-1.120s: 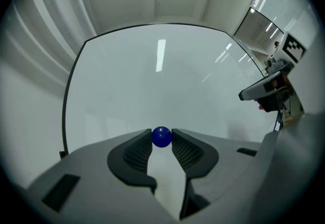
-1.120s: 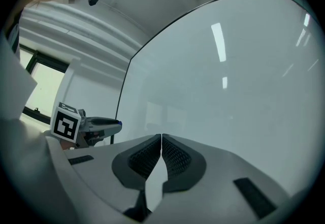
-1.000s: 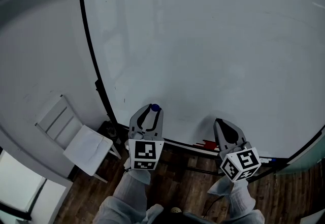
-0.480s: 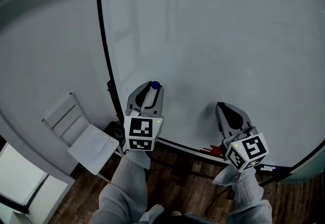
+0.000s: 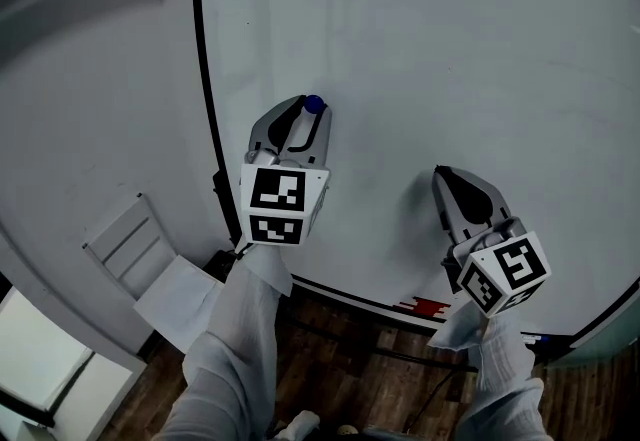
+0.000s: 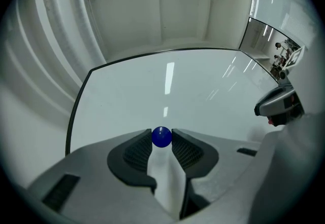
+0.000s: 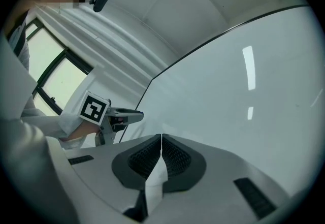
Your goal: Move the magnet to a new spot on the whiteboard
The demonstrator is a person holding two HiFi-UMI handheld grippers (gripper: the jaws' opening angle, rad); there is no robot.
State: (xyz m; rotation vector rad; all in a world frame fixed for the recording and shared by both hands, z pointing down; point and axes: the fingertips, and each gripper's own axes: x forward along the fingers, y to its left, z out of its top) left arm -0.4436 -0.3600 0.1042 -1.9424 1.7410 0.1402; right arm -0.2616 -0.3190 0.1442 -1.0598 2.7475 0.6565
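Note:
A small round blue magnet [image 6: 161,137] is pinched between the tips of my left gripper [image 6: 162,139], close to the whiteboard [image 6: 167,96]. In the head view the same magnet [image 5: 314,104] shows at the tip of the left gripper [image 5: 310,111], near the left part of the whiteboard [image 5: 450,59]. My right gripper [image 5: 447,177] is lower and to the right, in front of the board, its jaws together with nothing between them. In the right gripper view the right gripper [image 7: 161,139] has its pads touching, and the left gripper [image 7: 134,114] shows off to the left.
The board's black frame [image 5: 205,99] runs down just left of the left gripper. A red object [image 5: 425,307] lies on the tray under the board. A white chair [image 5: 150,274] stands lower left on the wooden floor [image 5: 350,369].
Both grippers have risen along the board. The left one carried the blue magnet up with it; the right one rose less.

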